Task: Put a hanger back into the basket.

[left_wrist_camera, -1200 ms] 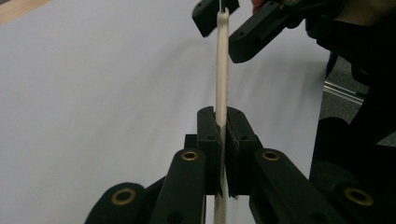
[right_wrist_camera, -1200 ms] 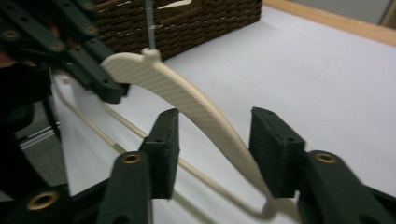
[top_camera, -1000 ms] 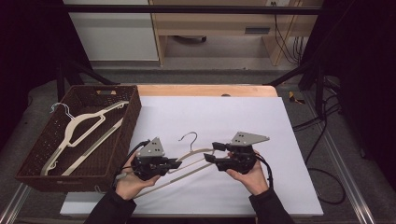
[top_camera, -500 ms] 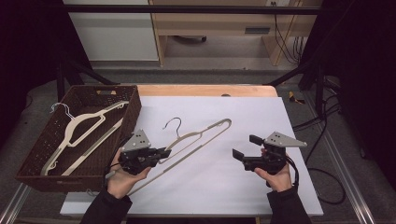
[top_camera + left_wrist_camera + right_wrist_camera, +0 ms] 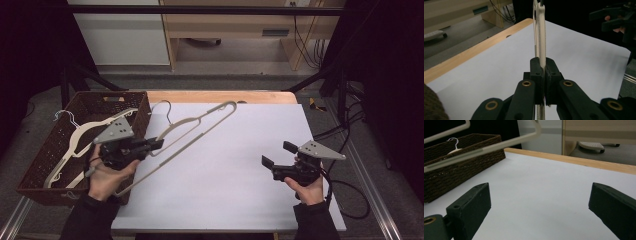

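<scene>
A white surface (image 5: 240, 170) with a wooden far edge carries a brown woven basket (image 5: 47, 150) at its left side. Another cream hanger (image 5: 75, 142) lies inside that basket. Beyond the surface stands pale wooden furniture (image 5: 230, 35), with dark cables (image 5: 307, 35) hanging beside it.

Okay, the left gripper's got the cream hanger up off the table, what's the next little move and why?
Probably carry the cream plastic hanger leftward over the brown wicker basket. The left gripper is shut on it, another hanger already lies in the basket, and the right gripper stands open, apart.
</scene>
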Available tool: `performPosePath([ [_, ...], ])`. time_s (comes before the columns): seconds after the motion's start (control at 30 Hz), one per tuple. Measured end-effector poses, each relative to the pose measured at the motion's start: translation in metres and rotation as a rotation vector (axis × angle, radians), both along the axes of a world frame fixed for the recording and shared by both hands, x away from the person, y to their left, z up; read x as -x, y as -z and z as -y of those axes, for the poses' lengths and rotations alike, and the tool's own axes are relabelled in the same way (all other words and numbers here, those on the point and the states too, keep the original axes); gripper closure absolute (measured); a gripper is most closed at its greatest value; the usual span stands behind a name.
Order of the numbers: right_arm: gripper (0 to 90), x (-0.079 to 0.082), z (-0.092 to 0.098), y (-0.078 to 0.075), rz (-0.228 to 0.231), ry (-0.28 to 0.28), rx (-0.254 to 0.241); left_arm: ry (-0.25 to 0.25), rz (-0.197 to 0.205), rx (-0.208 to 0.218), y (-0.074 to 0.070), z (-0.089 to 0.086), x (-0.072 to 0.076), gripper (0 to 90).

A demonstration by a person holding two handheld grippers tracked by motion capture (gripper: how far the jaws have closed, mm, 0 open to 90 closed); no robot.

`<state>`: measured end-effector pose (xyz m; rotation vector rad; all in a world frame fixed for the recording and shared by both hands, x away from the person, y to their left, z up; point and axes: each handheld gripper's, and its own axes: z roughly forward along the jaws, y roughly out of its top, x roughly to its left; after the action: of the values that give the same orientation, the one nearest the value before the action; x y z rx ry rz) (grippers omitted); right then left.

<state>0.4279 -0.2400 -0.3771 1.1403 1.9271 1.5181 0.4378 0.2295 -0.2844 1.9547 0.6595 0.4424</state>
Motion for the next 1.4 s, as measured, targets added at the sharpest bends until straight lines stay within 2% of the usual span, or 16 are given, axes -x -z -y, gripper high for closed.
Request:
performPosePath([
  [0.33,2.5,0.002,0.006,-0.002,0.01,0.026,0.006,-0.067,0.011,0.019,-0.021,-0.058,-0.02,87.1],
  [0.53,2.1,0.001,0.008,-0.001,0.005,0.038,0.013,-0.142,0.017,-0.012,-0.026,-0.093,-0.033,87.1],
  [0.73,1.8,0.0,0.007,0.0,0.0,0.036,0.016,-0.175,-0.017,0.0,-0.017,-0.125,-0.045,87.0],
  [0.8,1.6,0.0,0.007,0.0,0.001,0.041,0.018,-0.186,-0.014,-0.004,-0.014,-0.133,-0.047,87.1],
  [1.07,1.5,0.0,0.01,-0.001,0.005,0.046,0.015,-0.222,-0.03,0.007,-0.003,-0.161,-0.05,87.1],
  [1.4,1.5,-0.001,0.008,0.001,-0.008,0.047,0.022,-0.27,-0.041,-0.002,0.014,-0.195,-0.051,87.0],
])
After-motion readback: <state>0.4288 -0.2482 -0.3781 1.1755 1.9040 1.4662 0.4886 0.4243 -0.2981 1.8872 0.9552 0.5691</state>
